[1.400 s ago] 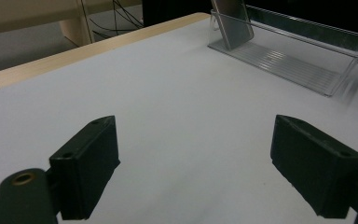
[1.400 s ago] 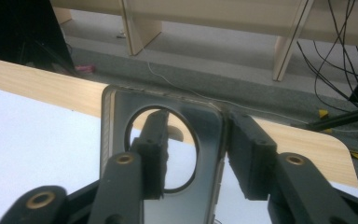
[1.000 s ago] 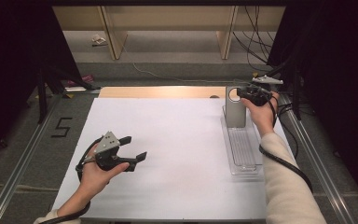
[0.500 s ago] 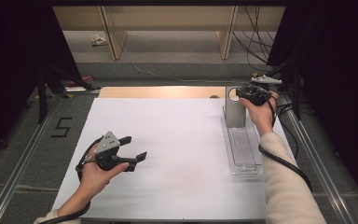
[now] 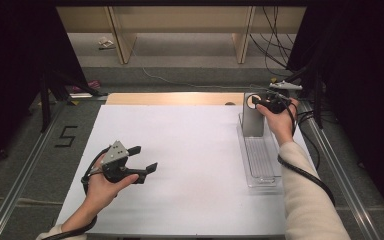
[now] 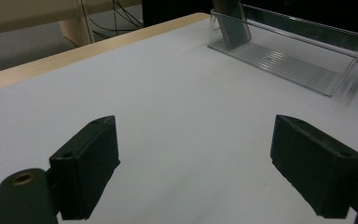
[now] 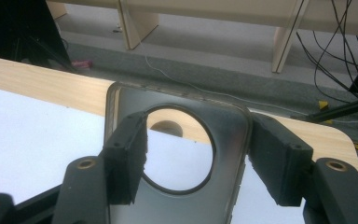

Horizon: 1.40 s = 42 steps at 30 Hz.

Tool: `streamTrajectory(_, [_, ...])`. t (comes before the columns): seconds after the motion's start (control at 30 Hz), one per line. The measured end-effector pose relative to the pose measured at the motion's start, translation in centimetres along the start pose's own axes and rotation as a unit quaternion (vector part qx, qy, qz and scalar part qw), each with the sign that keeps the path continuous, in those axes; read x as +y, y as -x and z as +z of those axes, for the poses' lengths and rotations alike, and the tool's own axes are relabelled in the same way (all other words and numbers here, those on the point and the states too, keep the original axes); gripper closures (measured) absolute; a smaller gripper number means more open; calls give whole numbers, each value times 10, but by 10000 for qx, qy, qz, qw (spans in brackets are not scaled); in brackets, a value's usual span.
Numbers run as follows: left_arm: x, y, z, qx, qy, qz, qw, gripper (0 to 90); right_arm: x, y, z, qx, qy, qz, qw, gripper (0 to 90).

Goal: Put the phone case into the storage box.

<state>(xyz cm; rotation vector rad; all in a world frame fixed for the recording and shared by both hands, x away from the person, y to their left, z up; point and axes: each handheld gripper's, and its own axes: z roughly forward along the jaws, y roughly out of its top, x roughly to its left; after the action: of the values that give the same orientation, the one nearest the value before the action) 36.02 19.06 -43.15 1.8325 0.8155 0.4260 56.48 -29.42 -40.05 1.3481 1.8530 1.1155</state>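
The grey plate with the round hole (image 7: 182,154) stands upright right between the jaws of my right hand-held gripper (image 7: 196,158), at the far end of the clear tray (image 5: 260,165), its long axis running up and down. My right hand is on it; my left hand-held gripper (image 5: 142,159) idles well apart over the surface (image 5: 190,150), wide open and empty. My right jaws have just been opening: compared with a second ago they stand wider around the plate, left pad close, right pad at its edge.
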Motion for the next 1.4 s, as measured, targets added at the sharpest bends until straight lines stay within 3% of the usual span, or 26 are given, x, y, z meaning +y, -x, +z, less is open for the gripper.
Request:
streamTrajectory(0.4, [0, 0, 0, 3, -2, 4, 10000, 149, 1, 0, 2, -16, 0, 47, 10000, 309])
streamTrajectory(1.4, [0, 0, 0, 15, 2, -13, 10000, 149, 1, -9, -10, -60, 96, -38, 9999, 228])
